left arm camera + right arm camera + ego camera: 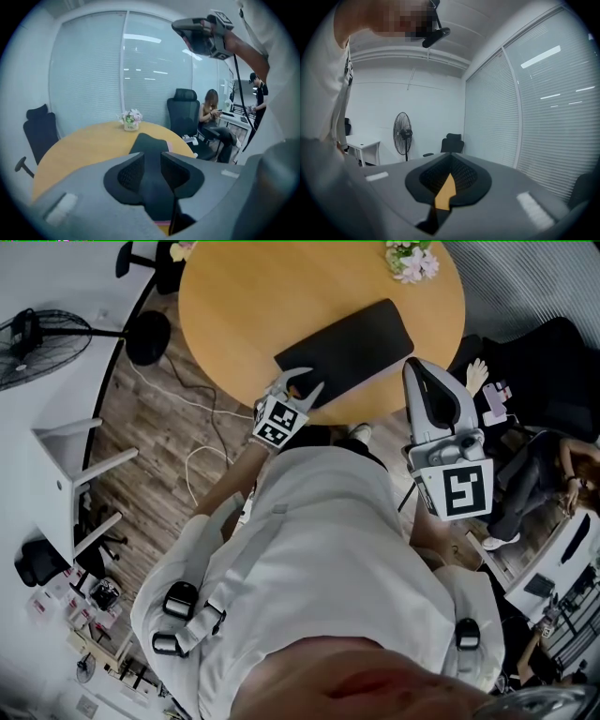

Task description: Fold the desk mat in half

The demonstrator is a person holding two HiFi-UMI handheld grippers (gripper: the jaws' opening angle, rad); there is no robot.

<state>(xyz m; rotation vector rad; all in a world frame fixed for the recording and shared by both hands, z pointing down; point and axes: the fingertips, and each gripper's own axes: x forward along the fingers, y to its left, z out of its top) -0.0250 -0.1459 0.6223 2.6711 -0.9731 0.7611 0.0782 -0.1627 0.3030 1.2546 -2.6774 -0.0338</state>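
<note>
Desk mat (345, 341) near flowers (412, 261) in pot (131, 125)

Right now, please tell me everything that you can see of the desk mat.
The desk mat is a thin, dark, matte rectangle with rounded corners. A pink edge shows in the left gripper view. It lies unfolded and askew on the round wooden table, toward its near edge. Its near-left end sits between the open jaws of the left gripper. Whether they touch it, I cannot tell.
</note>
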